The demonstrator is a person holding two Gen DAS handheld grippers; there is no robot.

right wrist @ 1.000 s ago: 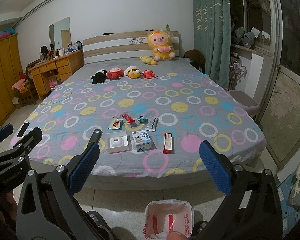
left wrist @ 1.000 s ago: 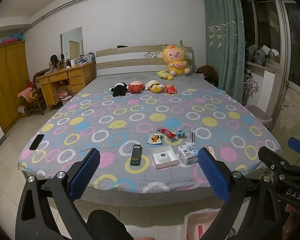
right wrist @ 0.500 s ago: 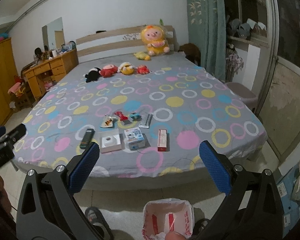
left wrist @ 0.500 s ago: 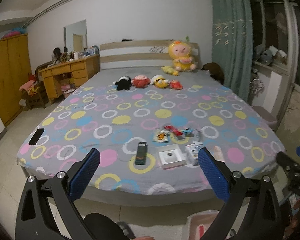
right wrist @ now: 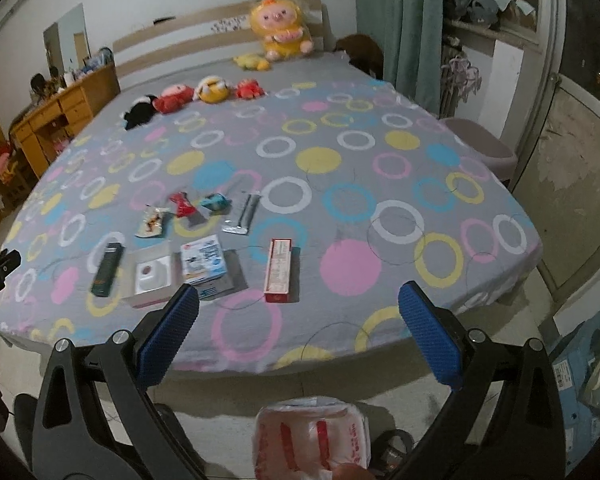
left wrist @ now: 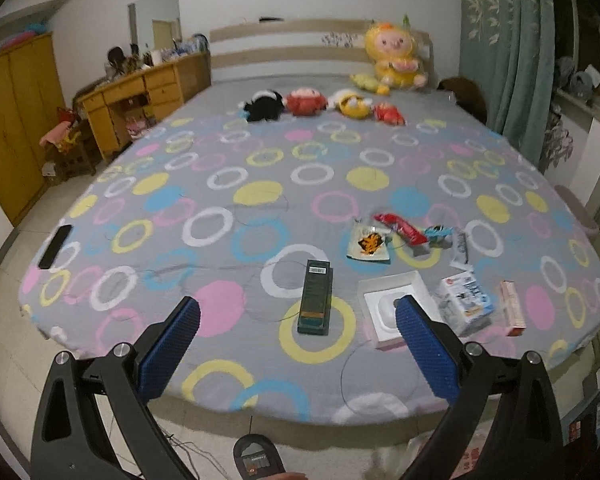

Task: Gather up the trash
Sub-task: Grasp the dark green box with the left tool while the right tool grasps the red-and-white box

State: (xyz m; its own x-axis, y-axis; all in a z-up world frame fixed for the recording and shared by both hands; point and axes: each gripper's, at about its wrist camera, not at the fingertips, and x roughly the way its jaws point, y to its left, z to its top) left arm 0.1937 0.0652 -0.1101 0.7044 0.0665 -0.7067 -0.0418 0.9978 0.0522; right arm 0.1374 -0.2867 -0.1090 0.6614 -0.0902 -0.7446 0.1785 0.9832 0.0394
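Trash lies in a cluster near the foot of the bed (left wrist: 228,160): a dark green box (left wrist: 316,297) (right wrist: 107,269), a white open box (left wrist: 392,307) (right wrist: 152,276), a blue-and-white carton (left wrist: 466,298) (right wrist: 202,261), a slim red-and-white box (right wrist: 279,270) (left wrist: 512,309), and several wrappers (left wrist: 400,230) (right wrist: 184,205). My left gripper (left wrist: 298,346) hovers open over the bed's near edge, just short of the green box. My right gripper (right wrist: 298,332) is open too, short of the red-and-white box. A white bag with red print (right wrist: 312,436) sits on the floor below it.
Plush toys (left wrist: 320,104) line the far half of the bed, a big yellow one (left wrist: 394,56) at the headboard. A black phone (left wrist: 55,246) lies at the bed's left edge. A wooden desk (left wrist: 140,96) stands left, a green curtain (left wrist: 504,52) right.
Both grippers have moved closer to the bed, so the trash looks larger and nearer. Both stayed open.
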